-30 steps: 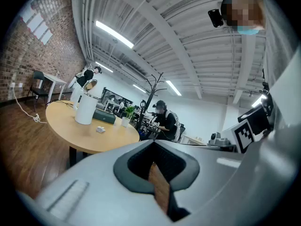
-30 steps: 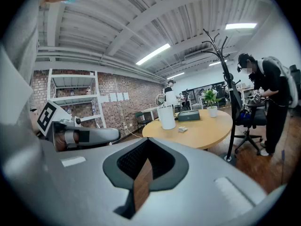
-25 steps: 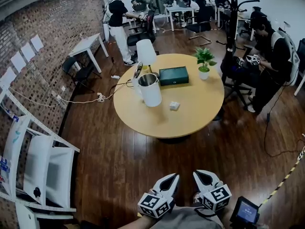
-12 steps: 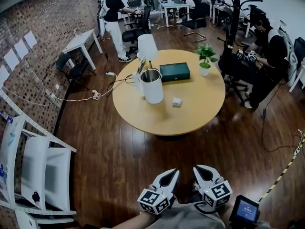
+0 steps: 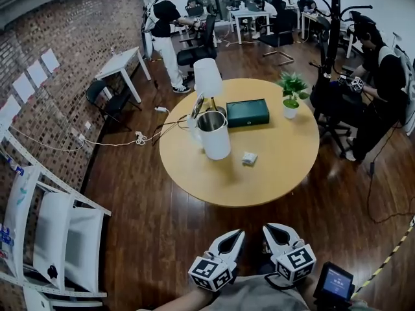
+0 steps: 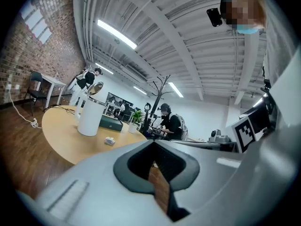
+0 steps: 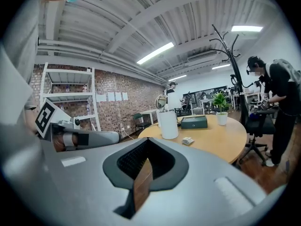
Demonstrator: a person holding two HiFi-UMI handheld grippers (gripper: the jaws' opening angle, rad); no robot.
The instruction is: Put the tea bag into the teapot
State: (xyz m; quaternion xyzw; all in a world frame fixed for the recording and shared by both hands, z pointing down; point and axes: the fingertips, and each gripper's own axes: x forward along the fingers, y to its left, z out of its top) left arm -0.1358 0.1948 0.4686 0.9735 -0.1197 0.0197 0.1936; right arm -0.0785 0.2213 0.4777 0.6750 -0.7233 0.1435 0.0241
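The white teapot stands with its lid tipped open on the round wooden table. The tea bag, a small white packet, lies on the table to its right. Both grippers are held low by my body, far short of the table, over the dark wood floor. My left gripper and right gripper are shut and empty. The left gripper view shows the teapot and tea bag beyond the closed jaws. The right gripper view shows the teapot and tea bag ahead.
On the table also stand a green box, a potted plant and a white lamp. A white shelf stands at left by the brick wall. A cable trails on the floor. A seated person is at right.
The table with the teapot and tea bag has drifted a little lower and to the right in the head view. Both grippers stay shut in the same place at the bottom.
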